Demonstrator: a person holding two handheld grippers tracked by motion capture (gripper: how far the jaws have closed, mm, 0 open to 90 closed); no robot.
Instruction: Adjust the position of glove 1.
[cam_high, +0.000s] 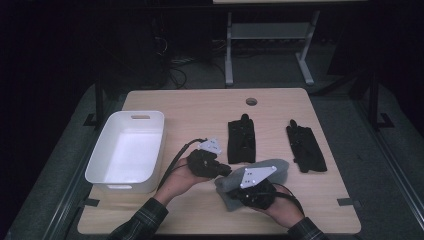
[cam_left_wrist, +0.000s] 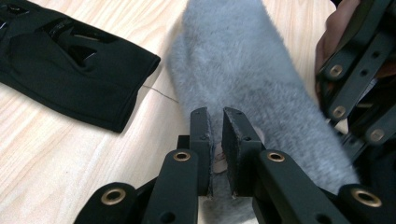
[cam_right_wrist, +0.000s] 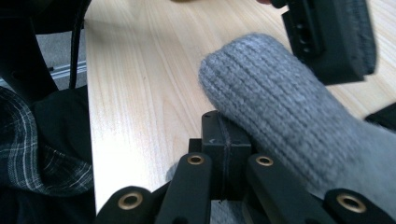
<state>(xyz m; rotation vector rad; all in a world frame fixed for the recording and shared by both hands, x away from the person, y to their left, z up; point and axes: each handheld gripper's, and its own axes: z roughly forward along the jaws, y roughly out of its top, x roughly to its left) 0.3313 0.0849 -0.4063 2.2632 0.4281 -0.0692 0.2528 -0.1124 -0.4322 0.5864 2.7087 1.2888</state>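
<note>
A grey knitted mitten lies on the wooden table near its front edge, between my two grippers. My left gripper points at its left end. In the left gripper view the jaws stand a narrow gap apart, open, with the fuzzy grey mitten just beyond them and a bit of its edge low in the gap. My right gripper sits over the mitten's near end. Its jaws are pressed flush together, shut, and the grey knit lies against their right side.
A white plastic bin stands at the table's left. Two black gloves lie flat behind the mitten; one black glove shows left of the left gripper's jaws. A cable hole is at the far edge.
</note>
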